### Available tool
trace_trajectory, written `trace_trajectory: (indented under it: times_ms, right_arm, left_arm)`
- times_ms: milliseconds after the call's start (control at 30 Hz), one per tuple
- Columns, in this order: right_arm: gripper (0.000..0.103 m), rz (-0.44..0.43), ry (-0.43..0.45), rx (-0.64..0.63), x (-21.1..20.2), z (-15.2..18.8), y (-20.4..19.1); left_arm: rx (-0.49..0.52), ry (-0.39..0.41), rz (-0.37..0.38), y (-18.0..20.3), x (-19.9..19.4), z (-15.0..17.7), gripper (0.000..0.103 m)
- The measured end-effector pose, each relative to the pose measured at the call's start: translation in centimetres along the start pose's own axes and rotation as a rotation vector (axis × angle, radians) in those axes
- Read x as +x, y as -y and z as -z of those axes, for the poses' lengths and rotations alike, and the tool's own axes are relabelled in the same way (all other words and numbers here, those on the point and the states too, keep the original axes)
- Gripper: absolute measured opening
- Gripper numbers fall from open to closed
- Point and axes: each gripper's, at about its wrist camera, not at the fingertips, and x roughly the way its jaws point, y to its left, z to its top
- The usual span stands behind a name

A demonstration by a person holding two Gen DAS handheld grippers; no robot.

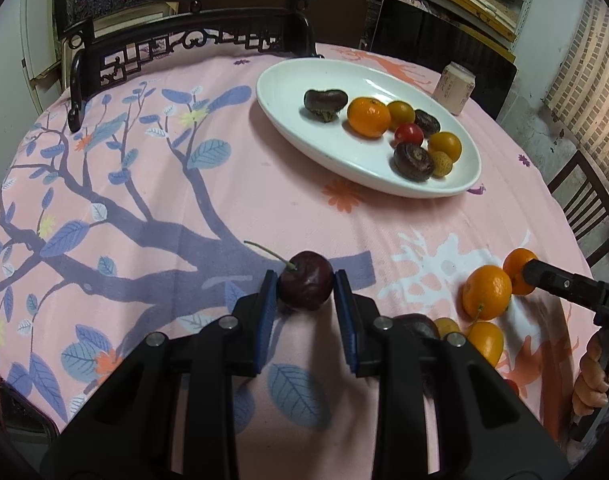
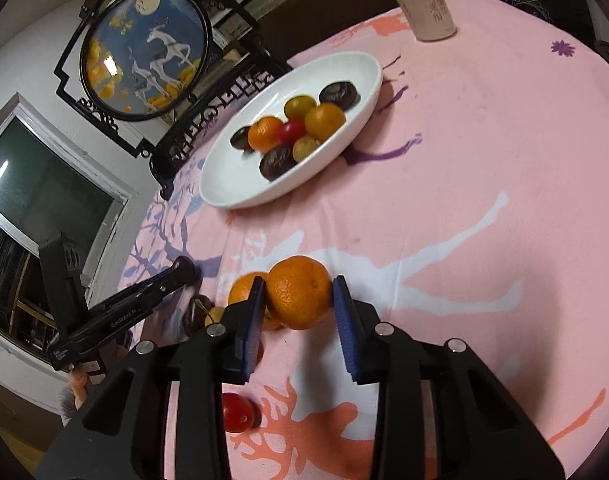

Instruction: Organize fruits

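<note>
Left gripper (image 2: 186, 270) arm, lower left of the right wrist view: "GenRobot.AI". Beverage can (image 2: 424, 8), top: characters too small to read.

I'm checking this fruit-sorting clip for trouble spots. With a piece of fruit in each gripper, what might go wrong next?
1. The left gripper pinches the round cherry only at its fingertips; it may squirt out when lifted.
2. The right gripper is around an orange that touches a second orange; lifting may set that one rolling.
3. The plate is crowded on one side; dropped fruit may knock others about.
</note>
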Motion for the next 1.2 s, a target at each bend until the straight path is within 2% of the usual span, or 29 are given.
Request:
trace_trajectory:
  times_ms: [100, 200, 367, 533, 733, 767, 800, 967, 1067, 1200]
  right_arm:
    - [0.034, 0.004, 0.013, 0.009, -0.2, -0.1, 0.2]
    - [0.034, 0.004, 0.062, 0.008, -1.0, -0.9, -0.2]
    - [0.035, -0.013, 0.093, -0.001, -1.0, -4.2, -1.8]
    - [0.035, -0.012, 0.051, -0.039, 2.6, -7.1, -4.3]
    - [0.037, -0.031, 0.004, -0.044, 7.1, -8.5, -5.0]
    - [0.037, -0.033, -0.019, -0.042, 7.6, -8.5, -4.9]
    - [0.037, -0.032, -0.030, -0.043, 7.7, -8.4, -4.8]
    - [0.038, -0.044, -0.002, -0.033, 6.6, -8.2, -4.4]
    - [0.040, -0.045, 0.024, -0.039, 5.4, -7.9, -4.5]
    - [0.040, -0.027, 0.043, -0.065, 3.7, -6.8, -4.6]
  left_arm:
    - [-0.007, 0.020, 0.012, -0.1, -0.6, -0.3, 0.029]
    - [-0.008, 0.051, 0.015, 0.3, -1.3, -1.1, 0.029]
    - [0.009, 0.075, 0.011, 1.8, -1.3, -5.0, 0.029]
    - [-0.017, 0.064, 0.043, 3.2, 1.6, -9.0, 0.029]
    - [-0.049, 0.010, 0.048, 2.9, 5.4, -9.9, 0.030]
    - [-0.053, 0.000, 0.049, 2.7, 5.7, -9.8, 0.034]
    - [-0.058, -0.001, 0.055, 2.5, 6.0, -9.7, 0.034]
    - [-0.065, 0.031, 0.074, 2.3, 4.9, -9.6, 0.056]
    - [-0.052, 0.050, 0.059, 2.6, 4.0, -9.2, 0.062]
    - [-0.060, 0.043, 0.048, 2.0, 3.3, -8.0, 0.064]
